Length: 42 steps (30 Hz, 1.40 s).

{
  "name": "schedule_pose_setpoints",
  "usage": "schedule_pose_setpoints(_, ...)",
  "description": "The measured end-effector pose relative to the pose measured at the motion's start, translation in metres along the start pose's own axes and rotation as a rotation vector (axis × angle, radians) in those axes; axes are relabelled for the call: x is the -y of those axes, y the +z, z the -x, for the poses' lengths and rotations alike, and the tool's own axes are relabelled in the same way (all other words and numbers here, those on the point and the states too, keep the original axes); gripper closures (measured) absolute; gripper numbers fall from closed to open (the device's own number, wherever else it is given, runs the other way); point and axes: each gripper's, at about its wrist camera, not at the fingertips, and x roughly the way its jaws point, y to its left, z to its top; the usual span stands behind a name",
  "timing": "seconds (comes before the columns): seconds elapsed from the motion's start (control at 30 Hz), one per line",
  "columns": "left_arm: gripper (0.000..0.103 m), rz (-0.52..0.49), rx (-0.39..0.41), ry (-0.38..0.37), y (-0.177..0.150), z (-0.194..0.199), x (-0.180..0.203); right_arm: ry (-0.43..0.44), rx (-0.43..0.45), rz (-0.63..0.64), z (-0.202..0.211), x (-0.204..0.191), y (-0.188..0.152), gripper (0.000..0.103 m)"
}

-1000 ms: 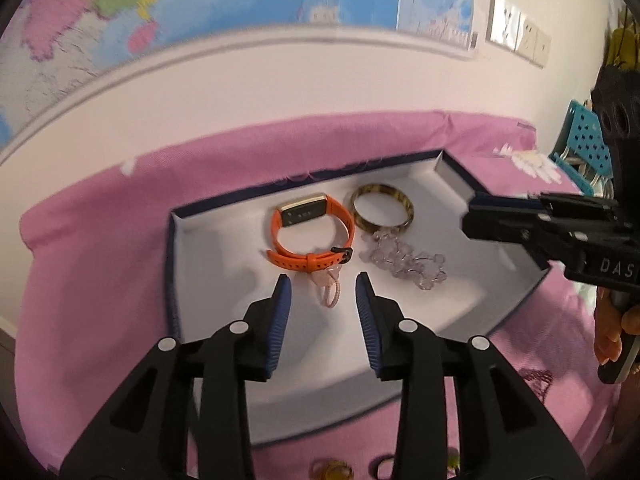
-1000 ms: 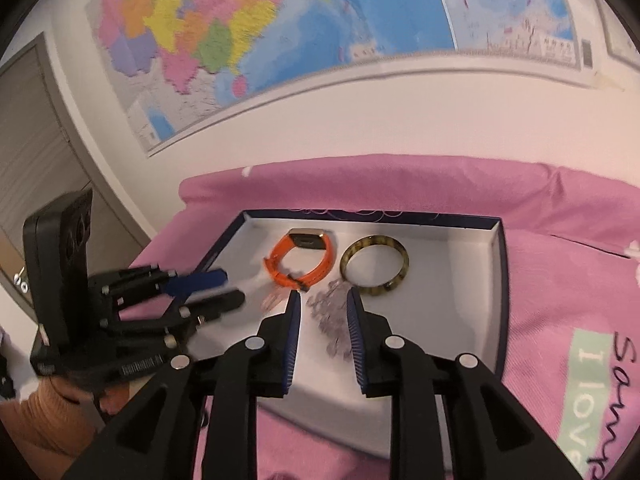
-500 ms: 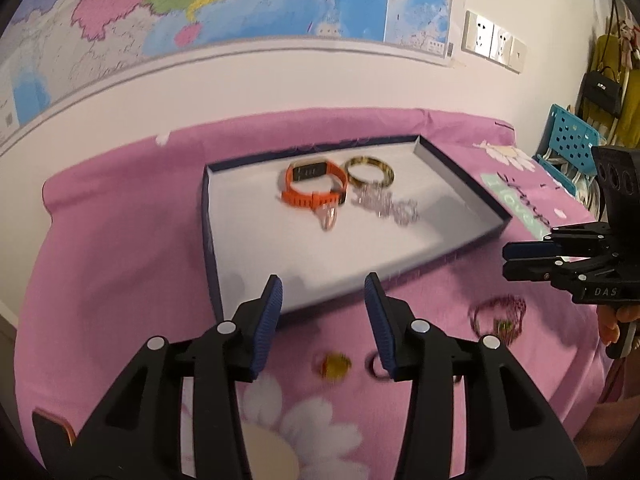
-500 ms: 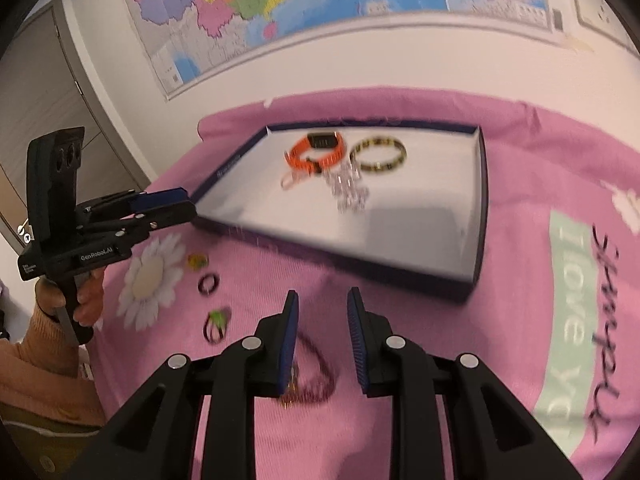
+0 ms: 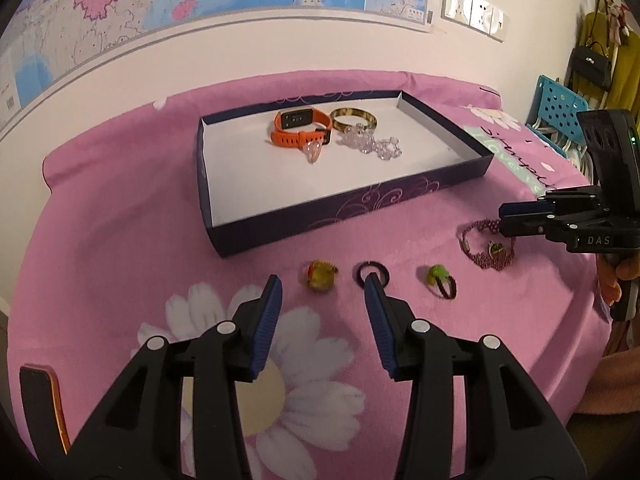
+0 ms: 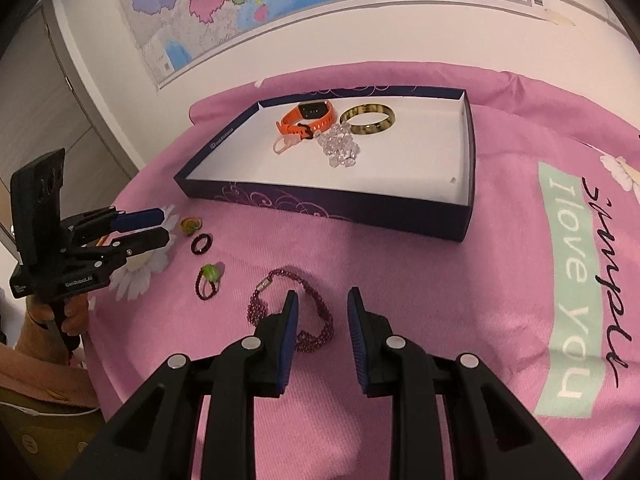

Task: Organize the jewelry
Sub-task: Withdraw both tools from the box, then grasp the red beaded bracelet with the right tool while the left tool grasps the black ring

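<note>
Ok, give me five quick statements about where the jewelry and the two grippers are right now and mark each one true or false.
1. The orange smart band lies inside the navy tray. True.
2. The maroon beaded bracelet is already in the tray. False: it lies on the pink cloth, in front of the tray, by the right gripper.
3. Both grippers are open and hold nothing. True: the left gripper and the right one are both open and hold nothing.
4. The black ring sits between the yellow ring and the green-stone ring. True.
5. The clear bead bracelet is outside the tray. False: it is inside, by the gold bangle.
</note>
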Motion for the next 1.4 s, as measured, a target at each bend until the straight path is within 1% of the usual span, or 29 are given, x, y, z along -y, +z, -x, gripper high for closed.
schedule_pose_setpoints(0.3,0.061,0.017,-0.029,0.0,-0.001,-0.009,0.0,-0.025,-0.012,0.021,-0.004,-0.004,0.0,0.08)
schedule_pose_setpoints(0.37,0.061,0.021,-0.035,0.0,-0.002,-0.011,0.0,-0.028,-0.01,0.022,-0.005,-0.004,0.0,0.082)
schedule_pose_setpoints(0.4,0.061,0.021,-0.036,0.0,-0.002,-0.011,0.001,-0.028,-0.01,0.019,-0.005,-0.003,0.0,0.083)
schedule_pose_setpoints(0.43,0.061,0.022,-0.035,-0.002,-0.002,-0.011,0.001,-0.028,-0.01,0.017,-0.005,-0.002,0.0,0.088)
schedule_pose_setpoints(0.53,0.061,0.011,-0.029,-0.02,-0.001,-0.009,0.006,-0.042,-0.012,0.019,-0.005,-0.001,0.0,0.094)
schedule_pose_setpoints(0.67,0.061,-0.019,-0.023,-0.058,-0.001,-0.007,0.017,-0.047,-0.012,0.028,-0.004,-0.002,0.0,0.099)
schedule_pose_setpoints(0.77,0.061,-0.043,-0.032,-0.069,-0.001,-0.011,0.026,-0.043,-0.003,0.029,-0.002,-0.004,0.0,0.101)
schedule_pose_setpoints(0.93,0.065,-0.055,-0.059,-0.081,0.0,-0.019,0.032,-0.026,0.023,0.035,0.006,-0.009,0.002,0.101)
schedule_pose_setpoints(1.1,0.069,-0.04,-0.071,-0.087,0.001,-0.023,0.031,0.008,0.054,0.036,0.017,-0.015,0.006,0.101)
schedule_pose_setpoints(1.17,0.069,-0.036,-0.072,-0.091,0.003,-0.024,0.031,0.032,0.07,0.036,0.023,-0.018,0.008,0.101)
schedule_pose_setpoints(1.3,0.069,-0.037,-0.071,-0.089,0.004,-0.026,0.032,0.047,0.094,0.05,0.029,-0.026,0.013,0.101)
schedule_pose_setpoints(1.4,0.076,-0.037,-0.073,-0.079,0.006,-0.029,0.032,0.056,0.104,0.055,0.031,-0.029,0.015,0.101)
